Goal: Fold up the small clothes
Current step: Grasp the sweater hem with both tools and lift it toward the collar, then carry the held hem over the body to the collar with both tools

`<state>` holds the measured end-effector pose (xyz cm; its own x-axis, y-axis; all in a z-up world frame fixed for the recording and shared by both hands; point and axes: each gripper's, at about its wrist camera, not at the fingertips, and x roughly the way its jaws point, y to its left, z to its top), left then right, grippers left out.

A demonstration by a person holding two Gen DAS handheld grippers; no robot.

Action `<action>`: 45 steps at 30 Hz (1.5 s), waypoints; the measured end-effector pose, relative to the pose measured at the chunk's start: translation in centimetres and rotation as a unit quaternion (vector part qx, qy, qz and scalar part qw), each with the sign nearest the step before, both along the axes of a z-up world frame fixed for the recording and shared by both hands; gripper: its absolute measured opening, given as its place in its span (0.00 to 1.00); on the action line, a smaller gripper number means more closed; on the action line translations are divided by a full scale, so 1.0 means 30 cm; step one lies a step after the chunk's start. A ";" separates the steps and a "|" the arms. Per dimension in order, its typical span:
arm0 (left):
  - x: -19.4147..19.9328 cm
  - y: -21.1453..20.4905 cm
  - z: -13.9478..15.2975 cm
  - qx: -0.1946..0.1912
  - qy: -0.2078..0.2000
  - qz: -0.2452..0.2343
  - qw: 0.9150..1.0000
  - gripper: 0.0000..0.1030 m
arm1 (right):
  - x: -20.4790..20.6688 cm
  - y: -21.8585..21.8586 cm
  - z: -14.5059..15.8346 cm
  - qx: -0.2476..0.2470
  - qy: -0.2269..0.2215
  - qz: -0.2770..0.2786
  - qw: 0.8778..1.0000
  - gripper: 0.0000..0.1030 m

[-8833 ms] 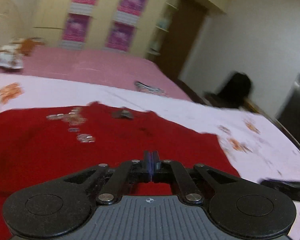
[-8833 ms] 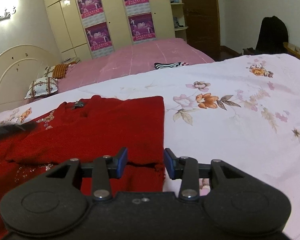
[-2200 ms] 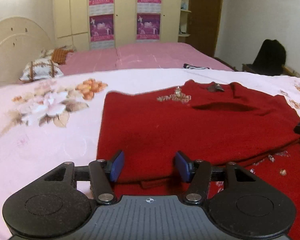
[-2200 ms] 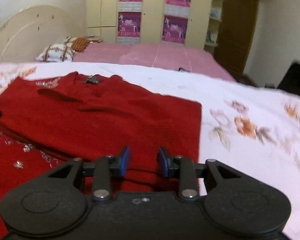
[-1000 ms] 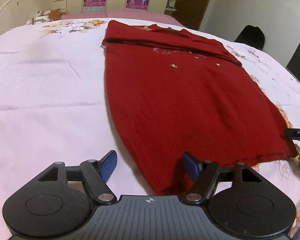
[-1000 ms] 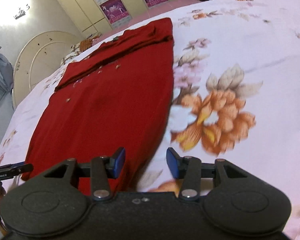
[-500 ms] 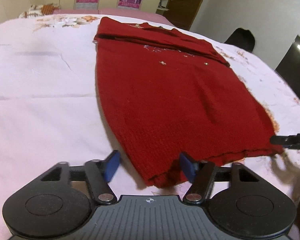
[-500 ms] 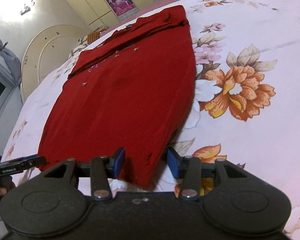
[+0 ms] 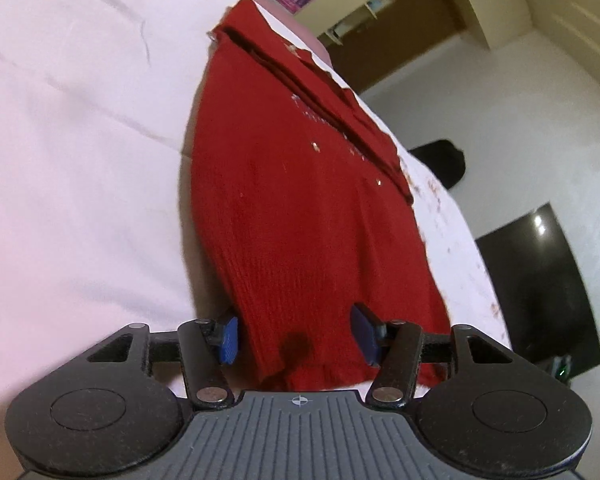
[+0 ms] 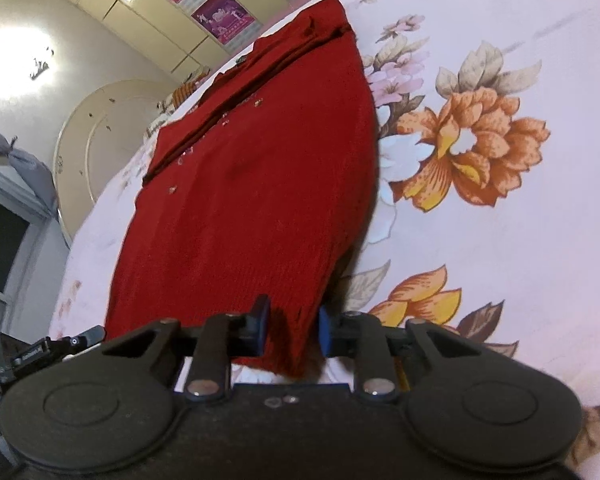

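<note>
Red knit sweater (image 9: 312,216) flat on floral bedsheet (image 10: 500,240), sleeves folded across far end, left gripper (image 9: 296,336) part open and closing, near hem corner between its pads, untouched, right gripper (image 10: 290,330) narrower, closing around other hem corner, contact unclear.

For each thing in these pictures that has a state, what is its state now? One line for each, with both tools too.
red sweater: lies flat on the bed, sleeves folded across the chest, hem nearest the cameras.
left tool: open, jaws just closing, one hem corner between the pads, not yet pressed.
right tool: open, jaws just closing, the other hem corner between the pads, a gap visible on each side.
floral bedsheet: spread over the bed, under the sweater.
</note>
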<state>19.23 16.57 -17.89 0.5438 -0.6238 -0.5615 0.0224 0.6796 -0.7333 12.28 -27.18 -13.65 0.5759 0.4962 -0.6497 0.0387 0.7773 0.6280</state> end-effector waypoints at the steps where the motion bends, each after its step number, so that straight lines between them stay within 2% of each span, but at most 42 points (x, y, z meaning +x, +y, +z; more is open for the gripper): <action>1: 0.005 -0.002 -0.004 -0.002 0.001 0.003 1.000 0.48 | 0.008 -0.001 -0.005 0.000 0.000 -0.001 1.000 0.22; 3: 0.012 -0.004 -0.012 0.008 0.004 0.012 1.000 0.26 | 0.024 -0.004 -0.013 0.002 -0.001 -0.002 1.000 0.19; 4: 0.016 -0.003 -0.023 0.010 0.010 0.016 1.000 0.08 | 0.031 -0.005 -0.016 0.005 -0.002 -0.001 1.000 0.18; 5: 0.016 -0.002 -0.040 0.011 0.015 0.020 1.000 0.04 | 0.038 -0.004 -0.019 0.005 -0.004 0.001 1.000 0.08; 8: -0.022 0.000 -0.029 0.009 -0.014 0.044 0.999 0.03 | 0.046 0.004 -0.019 -0.014 -0.014 0.010 1.000 0.04; 10: -0.074 0.033 0.013 -0.017 -0.058 0.063 0.996 0.03 | 0.009 0.001 0.036 -0.035 -0.048 0.012 0.998 0.04; 11: -0.087 0.044 0.020 -0.018 -0.063 0.067 0.996 0.03 | -0.013 -0.007 0.058 -0.026 -0.068 0.014 0.997 0.04; 13: -0.083 0.055 -0.020 -0.016 -0.040 0.074 0.996 0.03 | -0.039 -0.024 0.078 -0.021 -0.092 0.020 0.995 0.04; 15: -0.062 0.049 -0.074 -0.012 -0.005 0.075 0.997 0.03 | -0.002 -0.018 0.015 -0.047 -0.047 0.028 0.997 0.04; 16: -0.062 0.051 -0.067 -0.020 -0.009 0.082 0.996 0.03 | 0.025 -0.011 -0.021 -0.054 -0.017 0.033 0.998 0.04; 18: -0.061 0.058 -0.023 -0.038 -0.024 0.091 0.995 0.03 | 0.040 -0.021 0.012 -0.036 -0.030 0.023 0.999 0.04; 21: -0.017 0.068 0.059 -0.058 -0.058 0.096 0.992 0.03 | 0.060 -0.039 0.113 -0.022 -0.079 0.010 0.997 0.04; 23: 0.056 0.077 0.120 -0.066 -0.081 0.096 0.990 0.03 | 0.107 -0.042 0.181 -0.029 -0.107 0.009 0.994 0.04; 26: 0.235 0.078 0.195 -0.067 -0.109 0.096 0.987 0.03 | 0.239 -0.059 0.266 -0.028 -0.145 -0.005 0.989 0.04; 28: 0.365 0.070 0.236 -0.059 -0.123 0.094 0.986 0.03 | 0.353 -0.063 0.302 -0.031 -0.156 -0.016 0.987 0.04; 31: 0.573 0.076 0.279 -0.039 -0.125 0.092 0.987 0.03 | 0.526 -0.071 0.321 -0.031 -0.163 -0.031 0.986 0.04; 34: 0.773 0.063 0.284 -0.009 -0.119 0.086 0.989 0.03 | 0.703 -0.087 0.299 -0.014 -0.150 -0.042 0.988 0.04; 38: 1.034 0.011 0.243 0.025 -0.098 0.082 0.992 0.03 | 0.913 -0.124 0.216 0.016 -0.118 -0.051 0.992 0.04; 42: 1.184 -0.024 0.153 0.055 -0.072 0.078 0.993 0.03 | 1.082 -0.137 0.095 0.032 -0.085 -0.055 0.994 0.05; 45: 1.279 -0.054 0.098 0.065 -0.072 0.076 0.992 0.04 | 1.183 -0.160 0.011 0.045 -0.073 -0.060 0.994 0.05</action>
<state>57.59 14.96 -14.95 0.7070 -0.4554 -0.5411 0.0102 0.7716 -0.6360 47.77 -31.97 -13.34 0.7196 0.4705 -0.5108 0.0320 0.7123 0.7012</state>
